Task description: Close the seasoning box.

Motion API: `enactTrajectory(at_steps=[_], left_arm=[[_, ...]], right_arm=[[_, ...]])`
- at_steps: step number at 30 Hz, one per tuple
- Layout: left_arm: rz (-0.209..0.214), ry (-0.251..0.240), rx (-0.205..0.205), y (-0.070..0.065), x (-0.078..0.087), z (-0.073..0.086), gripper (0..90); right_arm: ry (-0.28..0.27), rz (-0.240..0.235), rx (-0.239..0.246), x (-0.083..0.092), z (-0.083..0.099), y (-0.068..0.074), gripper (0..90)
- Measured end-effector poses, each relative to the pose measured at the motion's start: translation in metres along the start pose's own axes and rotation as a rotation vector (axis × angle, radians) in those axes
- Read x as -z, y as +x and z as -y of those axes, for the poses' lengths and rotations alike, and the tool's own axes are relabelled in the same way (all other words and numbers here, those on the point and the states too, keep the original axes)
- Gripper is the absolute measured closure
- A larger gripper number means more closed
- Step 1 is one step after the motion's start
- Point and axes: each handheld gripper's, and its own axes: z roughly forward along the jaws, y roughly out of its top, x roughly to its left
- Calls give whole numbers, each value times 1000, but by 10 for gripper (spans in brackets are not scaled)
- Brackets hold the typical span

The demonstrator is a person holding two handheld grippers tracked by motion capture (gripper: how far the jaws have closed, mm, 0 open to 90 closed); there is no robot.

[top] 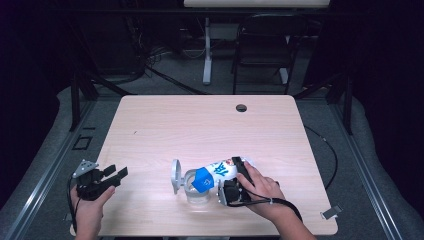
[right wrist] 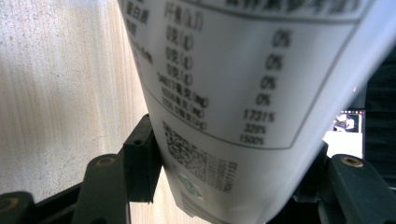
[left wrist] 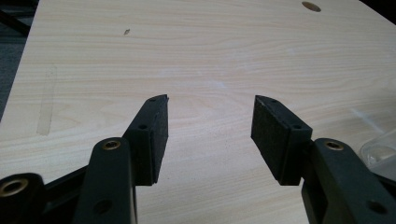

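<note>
1. Forearms enter at bottom of high view; each hand carries a gripper. Left gripper (top: 116, 174) sits at lower left of frame, at the table's left edge, well apart from the work.
2. Left gripper view: both black pads (left wrist: 154, 135) stand wide, nothing between them, only bare wood ahead. Looks parked so it stays out of the pour; a bit of clear plastic shows at that view's right edge.
3. Right gripper (top: 239, 177), lower centre-right of high view, is clamped across the body of a white bottle (top: 222, 170) w/ blue cap (top: 202, 180). Jaws stand fairly wide because the bottle is fat, not because they're free.
4. Right gripper view: bottle's label side (right wrist: 243, 93) w/ printed table & QR code runs up the frame, jaw touching it at lower left. Grip sits on the body away from the cap, prob. to leave the mouth end clear.
5. Bottle lies tilted, cap end down-left, over a clear cup (top: 196, 192) standing at lower centre of frame. Tilt reads as pouring, or lining up to pour; can't tell if cap is off or if anything flows.
6. Just left of cup: small white stand w/ round disc (top: 175, 176), upright, near cup; touching or not, can't tell.
7. Farther up: light-wood table (top: 200, 125) bare, dark cable hole (top: 241, 108) near its far edge.
8. Top of frame: black chair (top: 262, 45) & white desk leg (top: 207, 50) on the grey floor.
</note>
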Motion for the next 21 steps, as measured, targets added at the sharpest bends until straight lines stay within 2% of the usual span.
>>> enactTrajectory(at_steps=[20,21], left_arm=[[-1,0,1,1,0,0,469],[-1,-1,1,1,0,0,469]], right_arm=[[-3,4,10,0,-1,-1,399],[8,5,22,1,-1,-2,399]])
